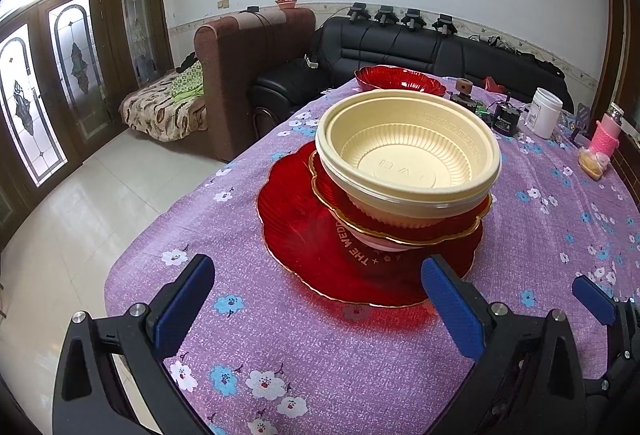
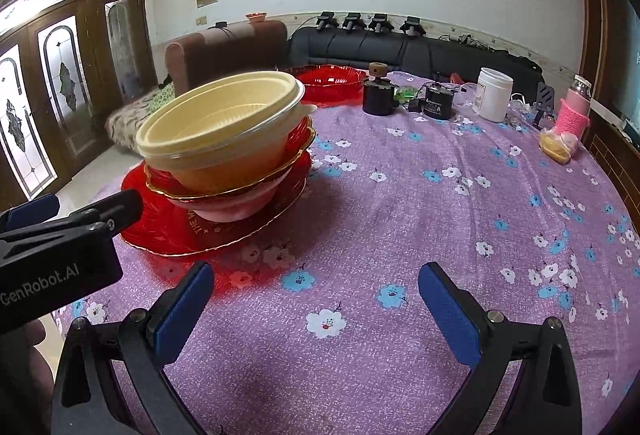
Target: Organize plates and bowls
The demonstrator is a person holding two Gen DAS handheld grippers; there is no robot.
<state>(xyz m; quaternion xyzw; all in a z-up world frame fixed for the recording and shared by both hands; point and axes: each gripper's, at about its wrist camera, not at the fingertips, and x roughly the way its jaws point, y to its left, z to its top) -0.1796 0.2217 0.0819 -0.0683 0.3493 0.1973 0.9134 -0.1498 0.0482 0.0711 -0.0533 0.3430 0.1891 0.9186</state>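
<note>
On the counter's purple floral cloth [image 2: 400,195], a cream ribbed plastic bowl [image 1: 408,155] tops a gold-rimmed red dish [image 1: 400,225], all on a large red glass plate [image 1: 304,231] at twelve o'clock from the left gripper [image 1: 318,287]. Both its jaws and the right gripper's [image 2: 316,293] gape empty; another red scalloped dish [image 1: 400,77] sits beyond.

red plate [image 1: 304,235]: "THE WEDD…", partly hidden | left claw [image 2: 60,275]: "GenRobot.AI"
</note>
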